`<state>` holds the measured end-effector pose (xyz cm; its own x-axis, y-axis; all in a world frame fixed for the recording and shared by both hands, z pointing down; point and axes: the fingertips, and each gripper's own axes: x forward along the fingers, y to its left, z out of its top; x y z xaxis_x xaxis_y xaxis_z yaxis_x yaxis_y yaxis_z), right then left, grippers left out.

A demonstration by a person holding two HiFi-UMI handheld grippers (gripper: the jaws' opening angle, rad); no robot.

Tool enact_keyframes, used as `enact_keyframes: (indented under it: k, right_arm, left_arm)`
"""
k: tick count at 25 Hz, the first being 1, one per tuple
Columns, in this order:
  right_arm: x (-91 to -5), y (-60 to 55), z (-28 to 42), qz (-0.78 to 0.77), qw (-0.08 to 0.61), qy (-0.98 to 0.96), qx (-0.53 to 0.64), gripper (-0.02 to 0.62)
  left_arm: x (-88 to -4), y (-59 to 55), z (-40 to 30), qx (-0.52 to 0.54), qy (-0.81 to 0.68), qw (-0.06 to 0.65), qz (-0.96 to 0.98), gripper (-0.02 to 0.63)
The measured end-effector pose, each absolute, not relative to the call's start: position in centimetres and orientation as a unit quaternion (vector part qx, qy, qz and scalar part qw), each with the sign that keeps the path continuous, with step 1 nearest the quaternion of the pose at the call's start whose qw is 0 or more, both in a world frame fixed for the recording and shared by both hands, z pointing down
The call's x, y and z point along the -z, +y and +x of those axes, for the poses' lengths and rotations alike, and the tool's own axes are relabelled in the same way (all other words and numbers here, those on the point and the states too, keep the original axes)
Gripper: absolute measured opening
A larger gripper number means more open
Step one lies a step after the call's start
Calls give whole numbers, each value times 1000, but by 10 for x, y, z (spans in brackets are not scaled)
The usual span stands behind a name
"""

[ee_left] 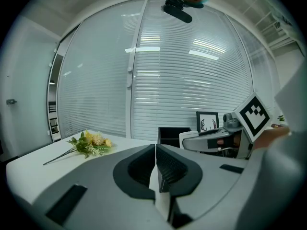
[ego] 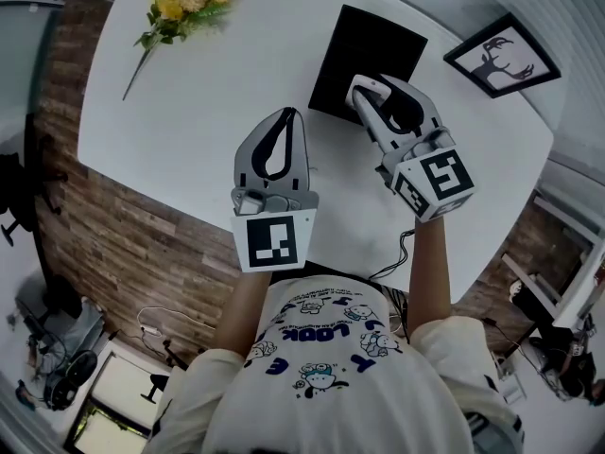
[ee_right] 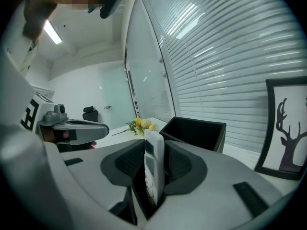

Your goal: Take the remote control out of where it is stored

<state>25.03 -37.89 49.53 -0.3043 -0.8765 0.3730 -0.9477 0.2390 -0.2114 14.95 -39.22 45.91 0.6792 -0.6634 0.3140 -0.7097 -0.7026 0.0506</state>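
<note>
Right gripper (ee_right: 153,146) pinches remote control (ee_right: 154,176), whose lower end its jaws hide.

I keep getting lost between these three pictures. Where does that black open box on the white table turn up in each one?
Head view: the black open-topped box sits in the upper middle, a little right of centre.
Left gripper view: it stands just right of centre, at mid-height.
Right gripper view: it is right of centre, slightly below mid-height.
Shared landmark: the yellow flower bunch, lying on the table, shows in all three views.
</note>
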Motion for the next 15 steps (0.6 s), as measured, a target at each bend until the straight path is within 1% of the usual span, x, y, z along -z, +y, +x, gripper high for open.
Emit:
enact_keyframes:
  k: [7,10,15]
  right_arm:
    - [-491,-374,244,579,114,-785,-187,110]
    - [-489,-370,244,586,128,-780,-178,82]
    - [-476,-366,244,599,120,-774,-164,80]
  left_arm:
    - [-457,-390,144,-135,-381,84,911,18]
    - [-455,-388,144,-131,-380,84,912,18]
    - [-447,-384,141,-125,-380,81,913,18]
